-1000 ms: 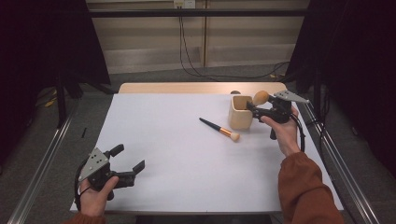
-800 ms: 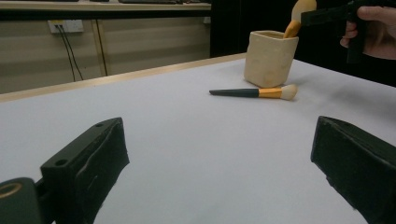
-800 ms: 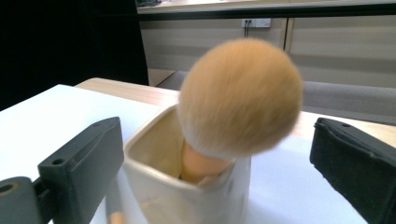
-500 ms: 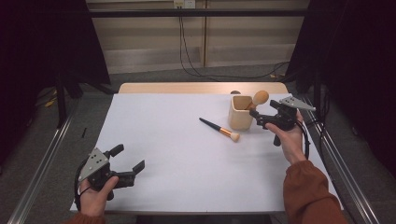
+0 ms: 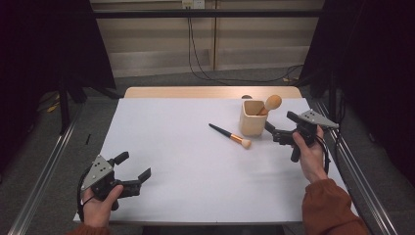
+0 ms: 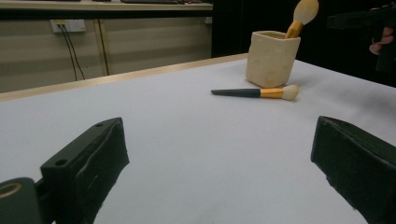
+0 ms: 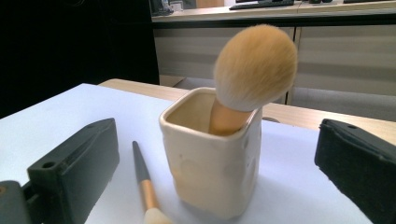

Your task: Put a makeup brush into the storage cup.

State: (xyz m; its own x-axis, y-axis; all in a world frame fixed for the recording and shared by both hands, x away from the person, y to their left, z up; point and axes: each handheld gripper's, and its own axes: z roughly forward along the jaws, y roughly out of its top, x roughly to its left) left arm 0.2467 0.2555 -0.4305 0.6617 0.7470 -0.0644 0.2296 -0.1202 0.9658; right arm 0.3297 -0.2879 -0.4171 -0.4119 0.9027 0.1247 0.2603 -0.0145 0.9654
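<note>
My right hand-held gripper (image 5: 277, 130) has just been opening and holds nothing. It sits just beside the cup (image 5: 253, 117), where the big brush (image 5: 272, 103) stands leaning. The small brush (image 5: 230, 135) lies on the white surface (image 5: 195, 161). My left hand-held gripper (image 5: 133, 167) is wide open too

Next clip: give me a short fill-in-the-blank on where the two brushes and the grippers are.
1. The big round brush stands inside the ____.
2. The slim brush lies flat on the ____.
3. The right gripper, beside the cup, has its jaws ____.
4. The left gripper holds ____.

Missing words: cup; table; open; nothing
</note>
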